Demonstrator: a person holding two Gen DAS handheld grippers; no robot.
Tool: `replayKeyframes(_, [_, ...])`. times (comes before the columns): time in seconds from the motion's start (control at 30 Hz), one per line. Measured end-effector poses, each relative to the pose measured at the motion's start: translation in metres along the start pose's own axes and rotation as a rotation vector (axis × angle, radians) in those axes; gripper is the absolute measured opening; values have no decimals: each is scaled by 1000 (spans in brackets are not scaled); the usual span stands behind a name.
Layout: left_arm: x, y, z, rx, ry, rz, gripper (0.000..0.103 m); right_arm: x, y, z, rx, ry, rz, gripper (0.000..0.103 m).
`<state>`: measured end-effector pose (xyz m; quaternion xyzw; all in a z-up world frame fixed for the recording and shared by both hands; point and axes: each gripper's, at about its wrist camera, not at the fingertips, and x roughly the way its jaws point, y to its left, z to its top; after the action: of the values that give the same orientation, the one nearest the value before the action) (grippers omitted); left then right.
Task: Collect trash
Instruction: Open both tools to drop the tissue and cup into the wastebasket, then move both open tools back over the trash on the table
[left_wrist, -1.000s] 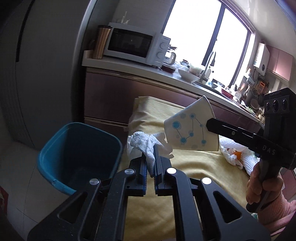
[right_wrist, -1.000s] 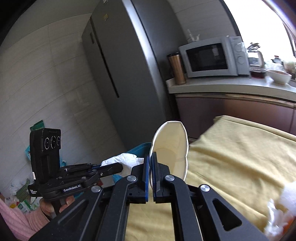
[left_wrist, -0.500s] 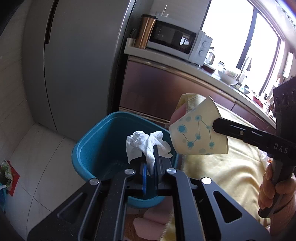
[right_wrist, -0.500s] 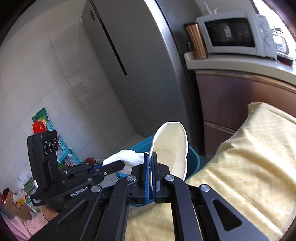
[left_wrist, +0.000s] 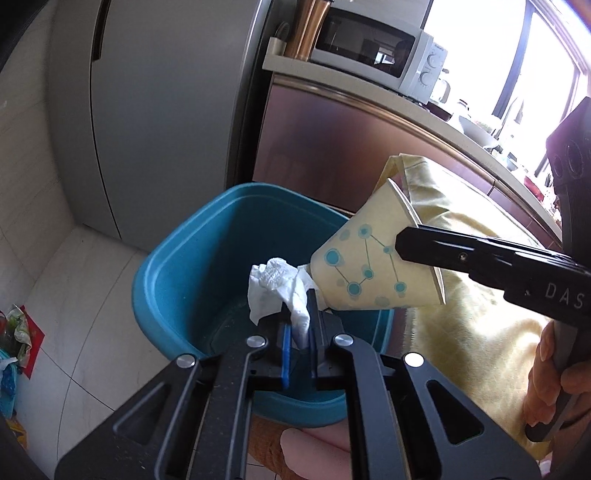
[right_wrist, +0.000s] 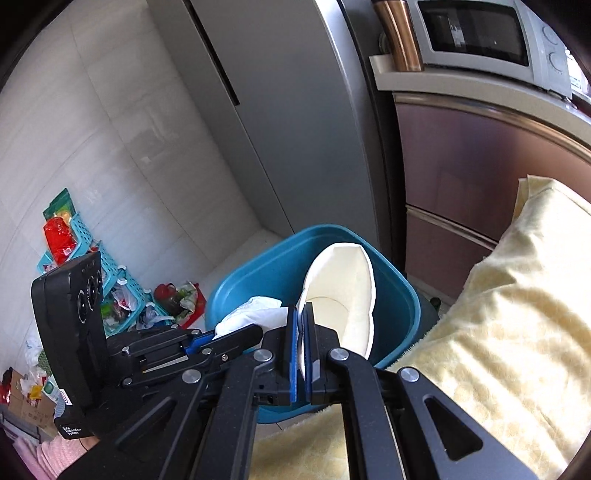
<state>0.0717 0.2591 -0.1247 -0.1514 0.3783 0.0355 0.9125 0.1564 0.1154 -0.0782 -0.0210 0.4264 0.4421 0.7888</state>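
My left tool (left_wrist: 298, 345) clamped on crumpled tissue (left_wrist: 275, 291), right tool (right_wrist: 301, 354) clamped on flattened paper cup (right_wrist: 341, 295). Both over teal bin (left_wrist: 177, 258). Risk: tissue clings to pad on release; cup near right rim, could tip out onto yellow cloth (right_wrist: 517, 314).

Tall grey steel fridge (left_wrist: 159, 122) ahead and left of left gripper, dark vertical handle slot. Right of fridge: glossy brown cabinet front (left_wrist: 351, 147) under pale cream countertop (right_wrist: 480, 92). On countertop: white microwave oven with dark door (left_wrist: 373, 48), copper-coloured metal tumbler (right_wrist: 400, 37) beside it. Bright window (left_wrist: 517, 55) far right, daylight washing in. Pale tiled floor (left_wrist: 74, 295) below left. White tiled wall (right_wrist: 92, 129) left of right gripper; turquoise plastic lattice baskets (right_wrist: 96, 258) with colourful clutter at its foot.
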Motion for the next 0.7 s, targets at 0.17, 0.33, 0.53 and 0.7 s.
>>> replayKeyframes(0.17, [17, -1, 0, 6, 36, 16, 9, 4, -2, 0, 18, 11, -18, 7])
replayKeyframes(0.33, [24, -2, -5, 12, 58, 16, 20, -3, -6, -3, 28, -2, -16, 8])
replayKeyframes(0.53, [17, -4, -8, 26, 41, 31, 29, -32, -12, -13, 32, -49, -13, 16])
replayKeyframes(0.7, [1, -15, -6, 35, 4, 25, 30, -68, -18, -28, 30, -101, -25, 21])
